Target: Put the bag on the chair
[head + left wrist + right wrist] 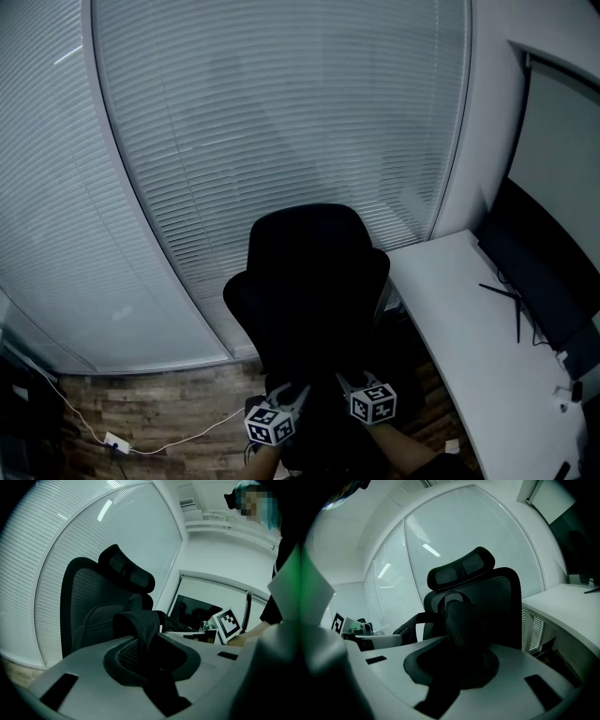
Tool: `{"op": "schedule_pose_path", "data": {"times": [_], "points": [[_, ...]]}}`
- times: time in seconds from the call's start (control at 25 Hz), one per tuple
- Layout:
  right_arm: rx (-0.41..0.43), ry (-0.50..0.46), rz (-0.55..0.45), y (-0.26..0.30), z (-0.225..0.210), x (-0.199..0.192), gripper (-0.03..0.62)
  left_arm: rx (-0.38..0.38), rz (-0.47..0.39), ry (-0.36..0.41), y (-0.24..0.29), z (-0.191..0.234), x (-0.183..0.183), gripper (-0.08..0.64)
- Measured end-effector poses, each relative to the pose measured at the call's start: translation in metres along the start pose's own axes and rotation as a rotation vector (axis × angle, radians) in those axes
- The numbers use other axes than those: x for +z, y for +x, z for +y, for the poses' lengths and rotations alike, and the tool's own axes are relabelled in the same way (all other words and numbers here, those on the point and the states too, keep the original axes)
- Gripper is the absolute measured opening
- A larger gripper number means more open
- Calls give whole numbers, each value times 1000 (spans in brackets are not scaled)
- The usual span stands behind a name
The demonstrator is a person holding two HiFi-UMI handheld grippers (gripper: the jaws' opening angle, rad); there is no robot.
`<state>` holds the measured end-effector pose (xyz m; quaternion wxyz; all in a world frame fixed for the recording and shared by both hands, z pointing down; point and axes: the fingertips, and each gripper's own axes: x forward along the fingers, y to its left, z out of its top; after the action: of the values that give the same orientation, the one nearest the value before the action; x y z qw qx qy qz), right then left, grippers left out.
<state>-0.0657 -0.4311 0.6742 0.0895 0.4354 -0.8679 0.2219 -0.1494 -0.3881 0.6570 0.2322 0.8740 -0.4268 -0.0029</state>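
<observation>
A black mesh office chair [309, 272] stands before the blinds, with the dark bag [323, 375] low against its seat, hard to tell apart from it. Both grippers are at the bottom of the head view, side by side at the bag. In the left gripper view a black mesh bag strap [140, 625] rises from between the jaws of my left gripper [150, 663], which stand a little apart round it. My right gripper [454, 665] is shut on another mesh strap [459, 620]. The chair back [487, 588] stands just beyond.
A white curved desk [469, 328] with a dark monitor [544, 272] runs along the right. Window blinds [281, 112] close the back. On the wood floor at left lie a white cable and a power strip [116, 441].
</observation>
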Motion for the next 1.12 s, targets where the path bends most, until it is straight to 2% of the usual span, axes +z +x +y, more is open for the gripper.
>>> {"op": "schedule_pose_path", "data": {"times": [0.2, 0.36, 0.8, 1.12], "points": [[-13, 26, 28, 4, -7, -12, 61, 25, 24, -27, 4, 5, -10, 104], [-20, 38, 30, 5, -10, -15, 95, 44, 34, -51, 3, 10, -15, 118], [-60, 66, 50, 0, -20, -18, 184, 96, 8, -65, -6, 19, -8, 173], [-81, 73, 67, -12, -27, -23, 212, 114, -25, -71, -13, 10, -2, 209]]}}
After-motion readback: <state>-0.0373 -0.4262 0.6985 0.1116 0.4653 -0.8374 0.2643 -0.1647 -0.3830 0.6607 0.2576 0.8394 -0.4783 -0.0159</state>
